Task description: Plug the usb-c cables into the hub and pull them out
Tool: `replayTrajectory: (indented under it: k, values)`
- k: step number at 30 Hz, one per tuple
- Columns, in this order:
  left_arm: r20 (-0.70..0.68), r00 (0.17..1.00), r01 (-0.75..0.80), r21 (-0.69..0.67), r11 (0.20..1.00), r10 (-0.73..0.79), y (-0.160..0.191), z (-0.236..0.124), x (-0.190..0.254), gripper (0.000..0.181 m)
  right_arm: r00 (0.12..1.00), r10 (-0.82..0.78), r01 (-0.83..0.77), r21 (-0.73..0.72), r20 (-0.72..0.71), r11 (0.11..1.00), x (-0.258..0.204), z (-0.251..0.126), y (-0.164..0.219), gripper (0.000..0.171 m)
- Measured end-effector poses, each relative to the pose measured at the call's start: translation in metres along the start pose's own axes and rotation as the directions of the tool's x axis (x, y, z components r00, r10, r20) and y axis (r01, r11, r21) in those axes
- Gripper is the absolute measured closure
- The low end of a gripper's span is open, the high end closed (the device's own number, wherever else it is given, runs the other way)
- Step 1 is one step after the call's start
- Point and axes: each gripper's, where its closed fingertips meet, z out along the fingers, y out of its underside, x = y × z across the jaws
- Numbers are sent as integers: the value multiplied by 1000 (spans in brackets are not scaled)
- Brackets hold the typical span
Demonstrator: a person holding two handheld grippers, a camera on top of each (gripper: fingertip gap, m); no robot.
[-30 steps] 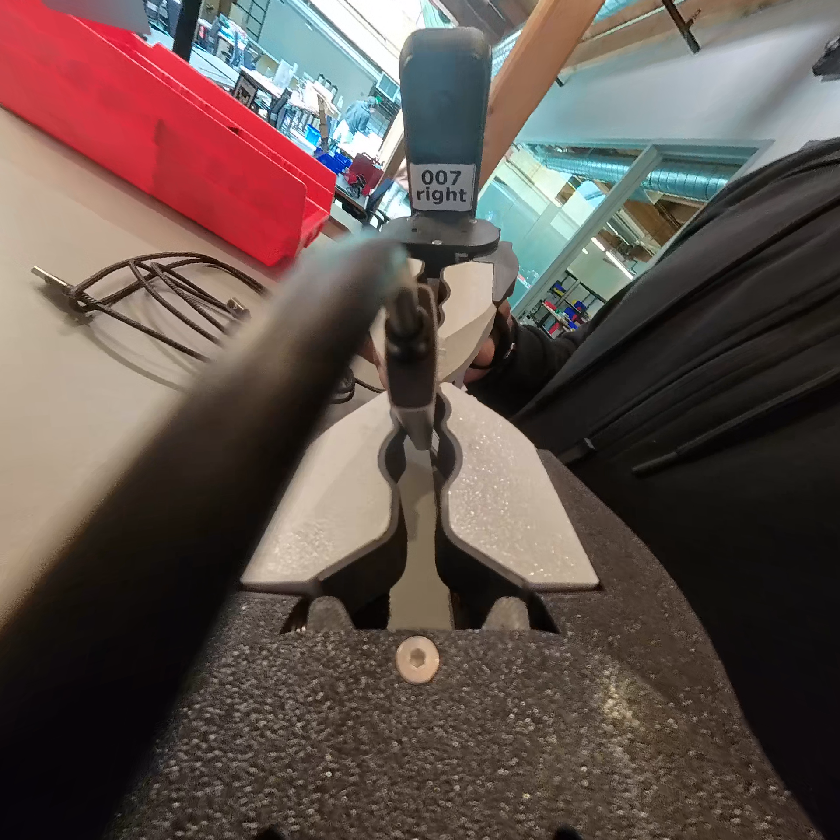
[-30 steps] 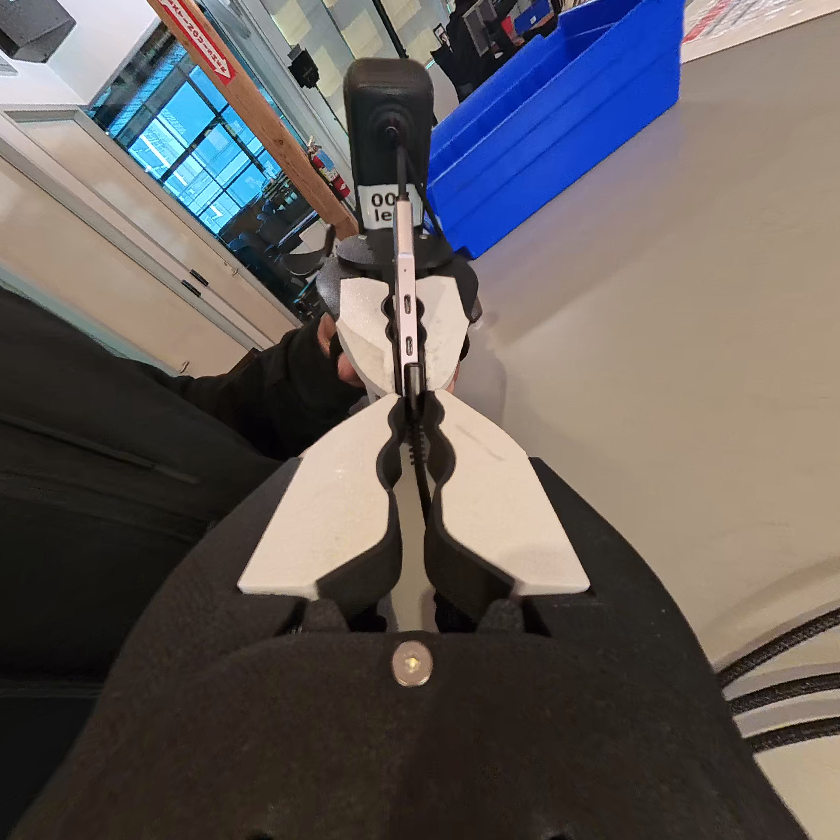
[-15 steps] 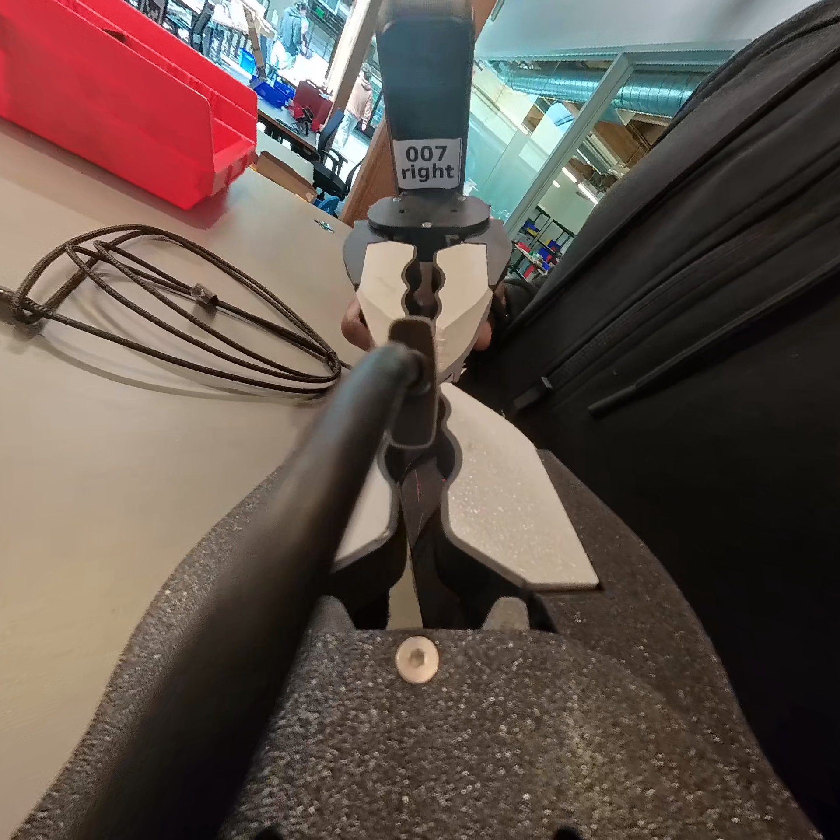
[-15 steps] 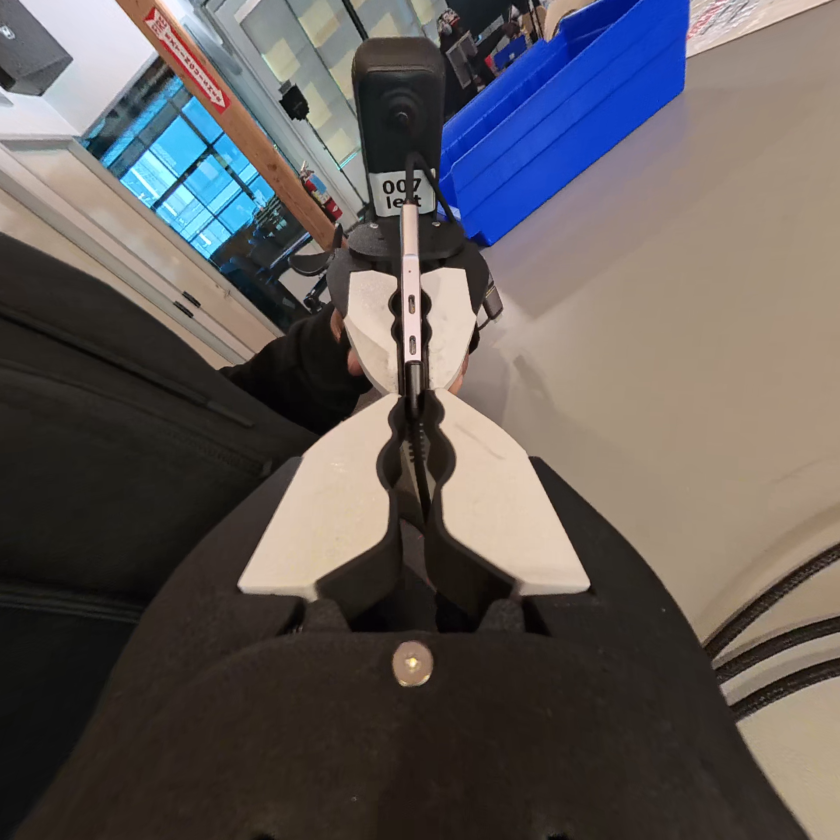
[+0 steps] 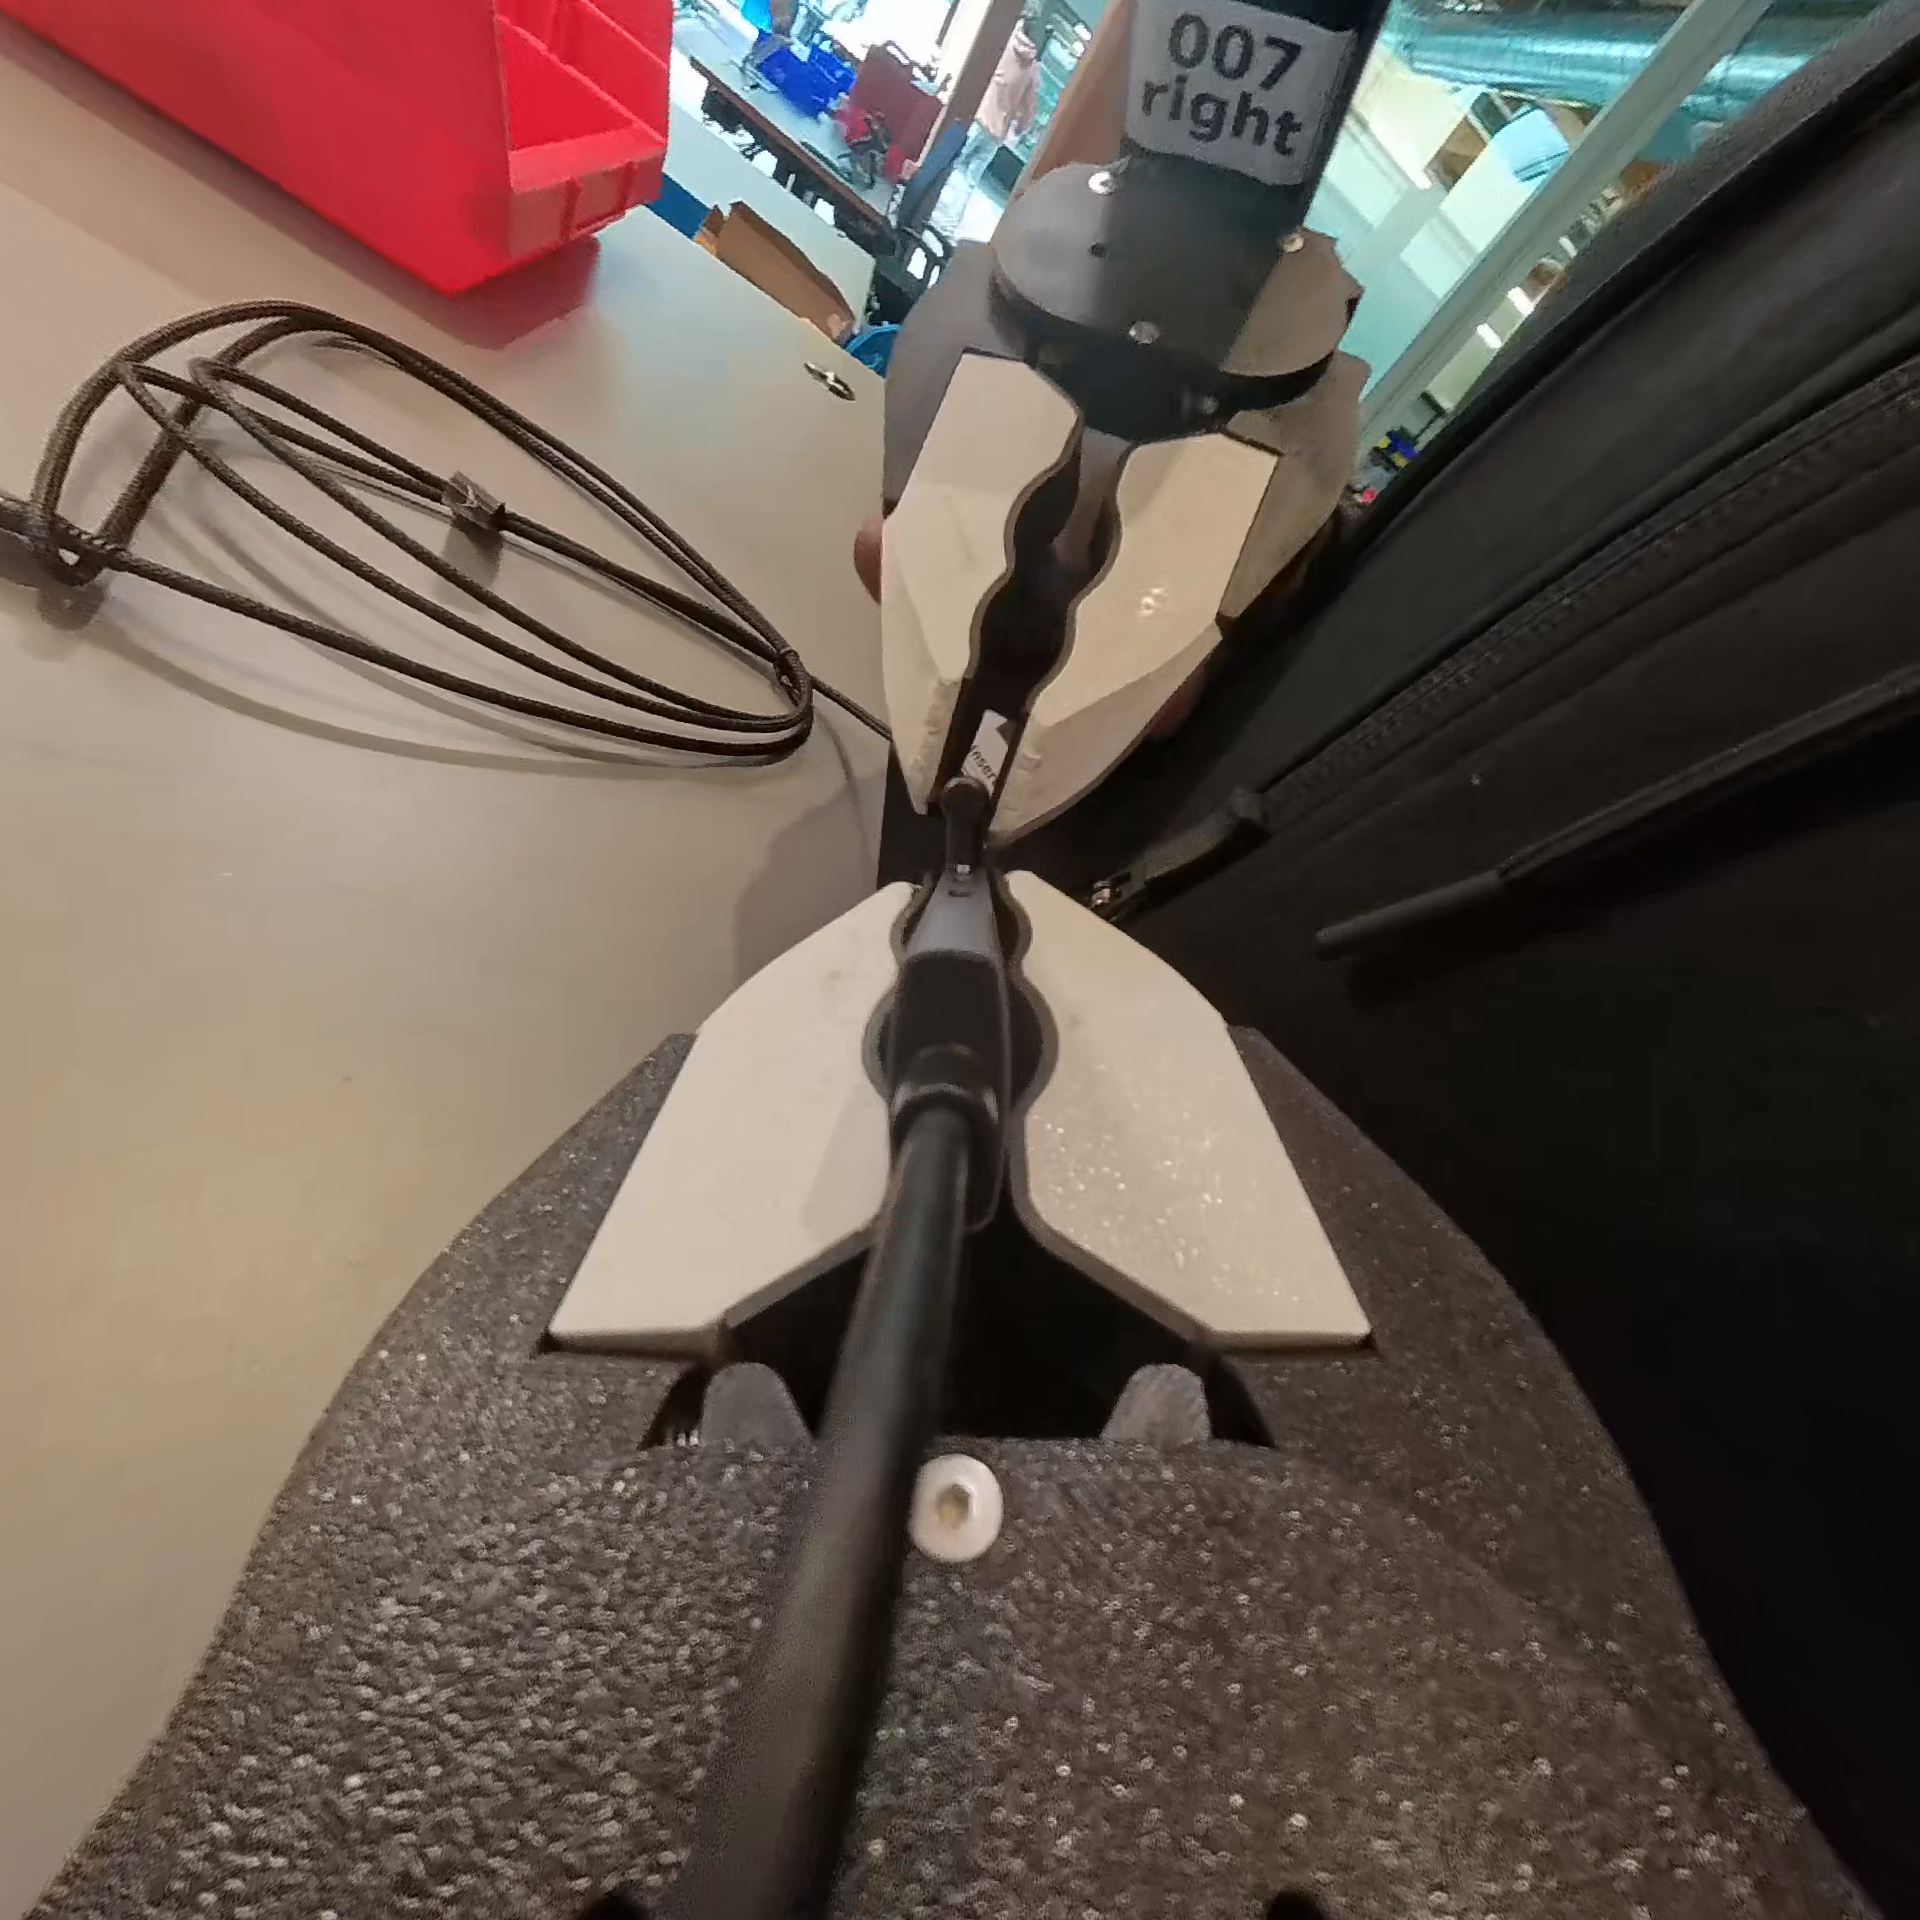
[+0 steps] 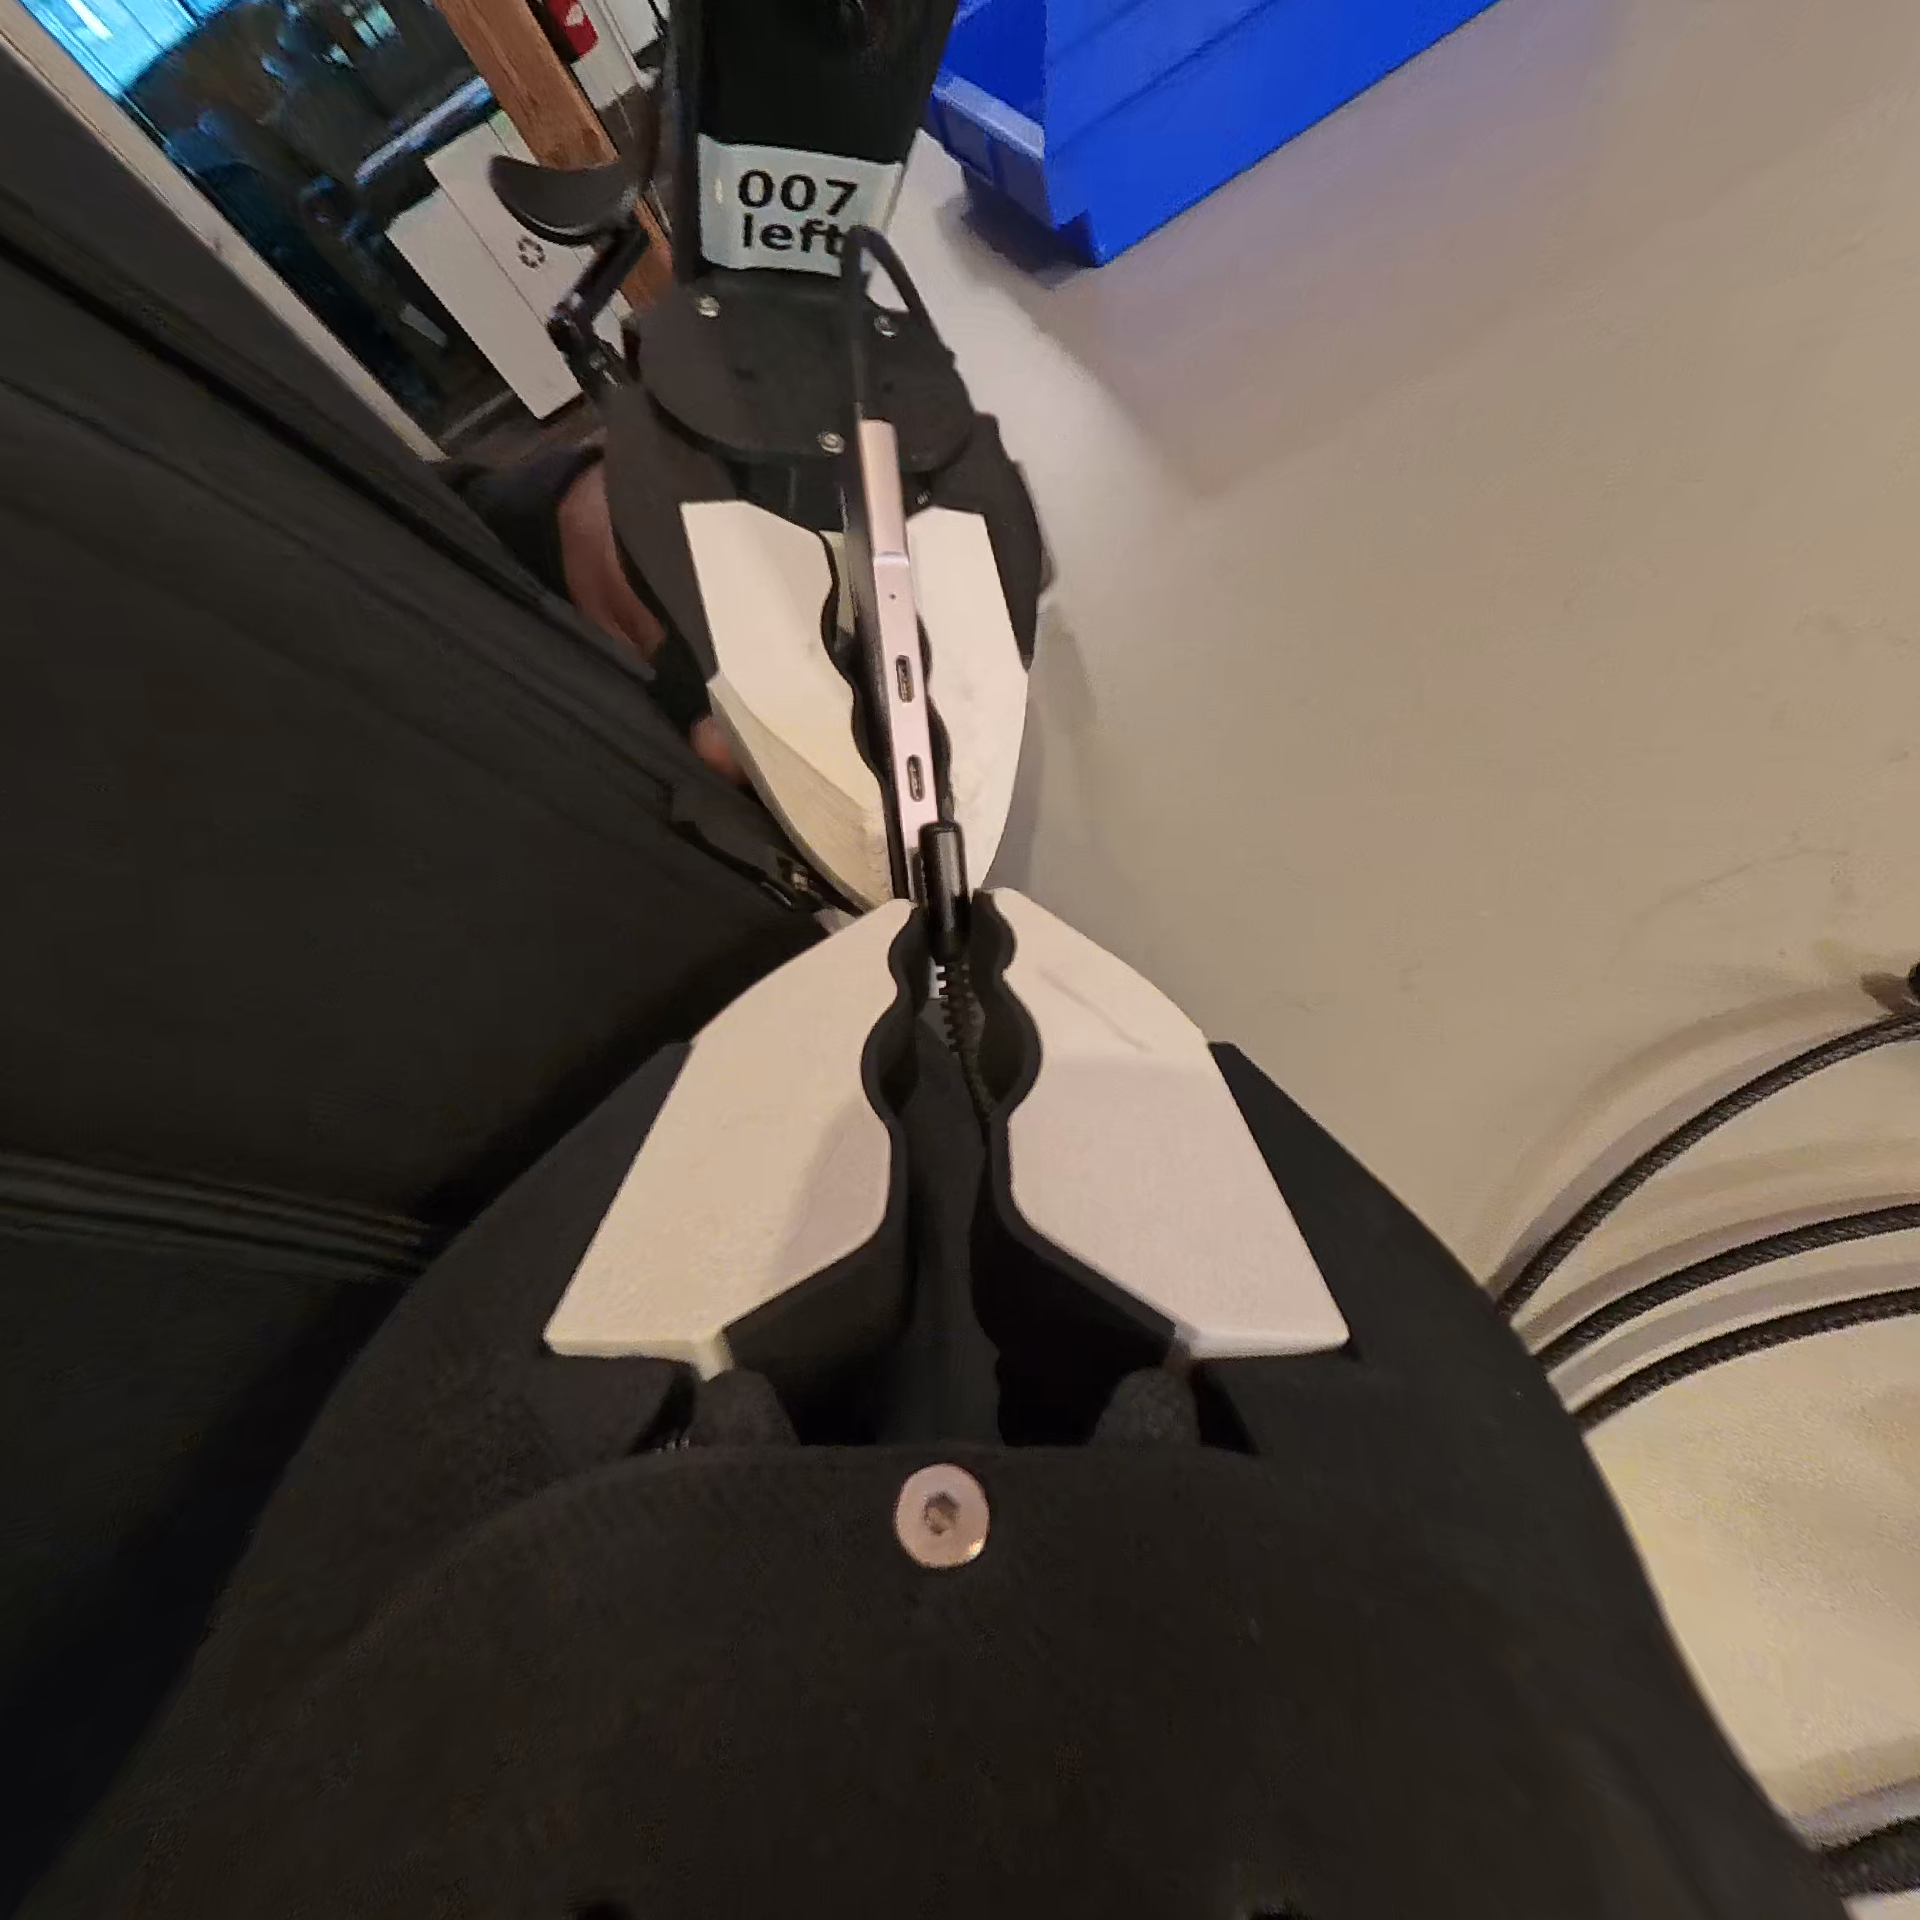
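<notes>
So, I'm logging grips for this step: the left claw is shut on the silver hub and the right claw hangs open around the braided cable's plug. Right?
One thing is wrong: the right claw is not open. The right wrist view shows it shut on the braided cable's plug. The left claw is shut on the silver hub, as you said.

Open workshop: red bin (image 5: 416,114), blue bin (image 6: 1195,104), distant workbenches (image 5: 790,114).
</notes>
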Motion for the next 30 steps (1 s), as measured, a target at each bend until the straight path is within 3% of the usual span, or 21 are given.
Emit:
replayTrajectory:
  k: [4, 8, 14, 16, 20, 23, 30]
  values:
    - [46, 999, 6, -3, 1000, -6, 0, 0, 2, 169, 987, -126, 119, -77, -101, 990, -1, -2, 1, 163]
    - [103, 994, -34, -9, 999, 35, -3, -1, 2, 169, 992, -64, 61, -31, -111, 998, 1, -4, -2, 163]
    - [167, 979, -111, -24, 994, 113, -11, -6, -8, 170, 983, -113, 112, -15, -145, 994, 9, -1, -10, 163]
    - [170, 967, -178, -77, 981, 189, -10, -8, -13, 170, 986, -142, 139, -32, -89, 990, 12, 2, -9, 163]
    - [175, 907, -345, -212, 914, 383, -9, -9, -25, 171, 977, -211, 212, -49, 14, 976, 13, 8, -19, 157]
    - [156, 858, -437, -279, 855, 490, -10, -11, -30, 170, 945, -323, 326, -148, 44, 934, 16, 17, -12, 159]
    - [145, 789, -529, -337, 779, 598, -11, -19, -38, 170, 859, -510, 510, -173, 46, 843, 21, 24, -17, 163]
